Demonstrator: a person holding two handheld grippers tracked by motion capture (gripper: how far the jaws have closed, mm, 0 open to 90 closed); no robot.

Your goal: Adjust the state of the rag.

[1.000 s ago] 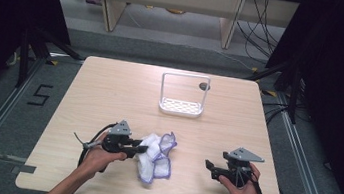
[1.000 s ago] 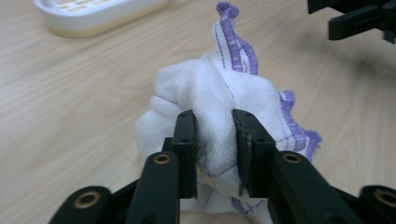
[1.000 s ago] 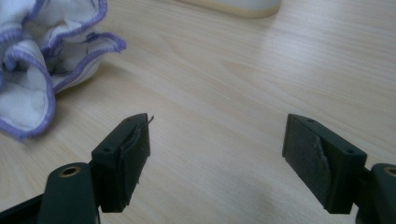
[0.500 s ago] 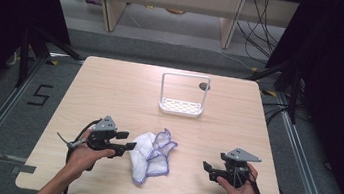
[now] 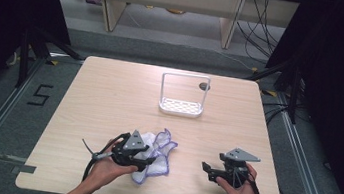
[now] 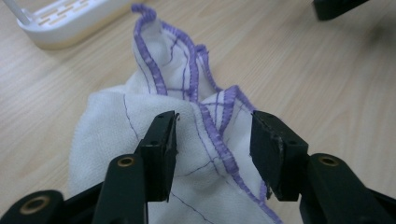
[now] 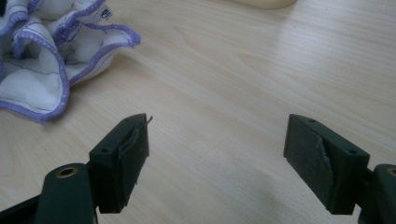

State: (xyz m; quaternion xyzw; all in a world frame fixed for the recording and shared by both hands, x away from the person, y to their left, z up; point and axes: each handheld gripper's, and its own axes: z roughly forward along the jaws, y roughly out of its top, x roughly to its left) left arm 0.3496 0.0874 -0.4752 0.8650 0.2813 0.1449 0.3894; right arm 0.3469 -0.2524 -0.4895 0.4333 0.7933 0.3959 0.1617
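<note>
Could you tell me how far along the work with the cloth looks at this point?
Little looks finished: the white cloth with purple edging lies crumpled on the table, not spread or folded. In hand: the left claw has a fold between its jaws, which have just been closing, though the pads don't clearly press it. The right claw is open above bare wood. The white rack stands apart, so handling the cloth remains.

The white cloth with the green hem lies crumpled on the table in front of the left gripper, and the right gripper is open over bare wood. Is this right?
Not quite: the hem is purple, not green, as the left gripper view shows. The cloth lies crumpled on the table in front of the left gripper, and the right gripper is open over bare wood.
</note>
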